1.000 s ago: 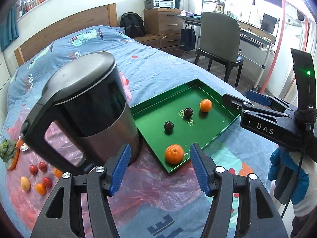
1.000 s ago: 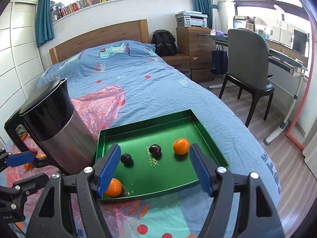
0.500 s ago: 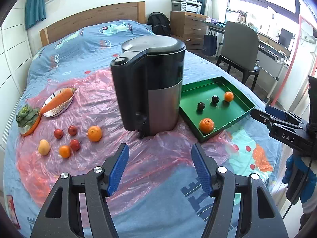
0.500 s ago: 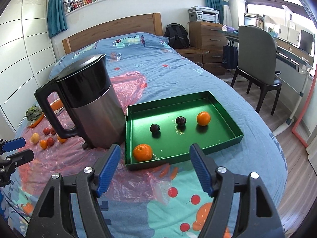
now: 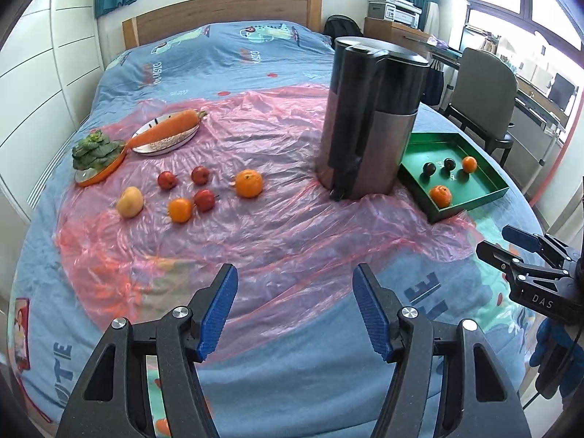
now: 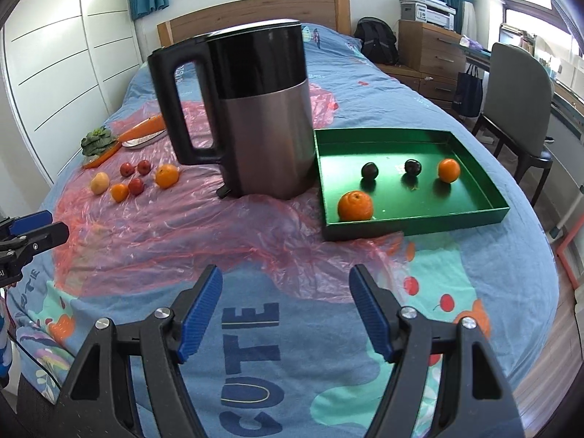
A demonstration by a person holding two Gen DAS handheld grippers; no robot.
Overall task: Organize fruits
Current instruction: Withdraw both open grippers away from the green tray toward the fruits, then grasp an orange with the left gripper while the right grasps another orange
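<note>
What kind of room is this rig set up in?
A bedroom that likely doubles as a study. The work surface is a bed with a wooden headboard; a dresser with a printer on top and a desk chair stand on one side.

"DAS" on the right hand-held gripper (image 5: 525,255); "CUTE" on the blue bedspread (image 6: 252,361).
</note>
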